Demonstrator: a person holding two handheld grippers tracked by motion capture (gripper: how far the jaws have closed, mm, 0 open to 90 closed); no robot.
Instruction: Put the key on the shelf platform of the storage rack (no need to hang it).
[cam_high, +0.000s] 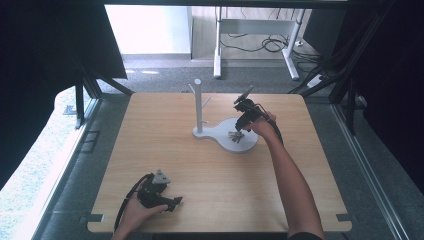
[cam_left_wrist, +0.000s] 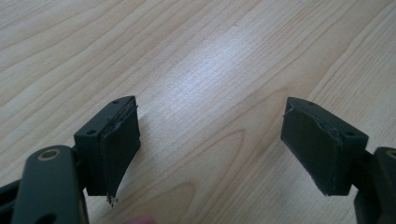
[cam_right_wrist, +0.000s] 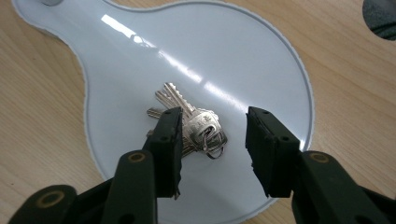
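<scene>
Keys (cam_right_wrist: 191, 126): small bunch, silver metal, approx. 3–4 on one ring; ring at lower right of bunch in right gripper view. Lying flat, blades fanned toward upper left, overlapping. Resting on glossy white tray (cam_right_wrist: 243, 70) of the peg stand, near tray centre; in high view (cam_high: 235, 137) on round lobe, right of post. Not lifted; nothing pressing on them.

High view: fixed above the near edge, facing forward-down over the whole bench (cam_high: 200, 170). Left gripper view: close on bare wood. Right gripper view: close above tray (cam_right_wrist: 140, 60); tray (cam_high: 225, 137) shared with high view.
</scene>
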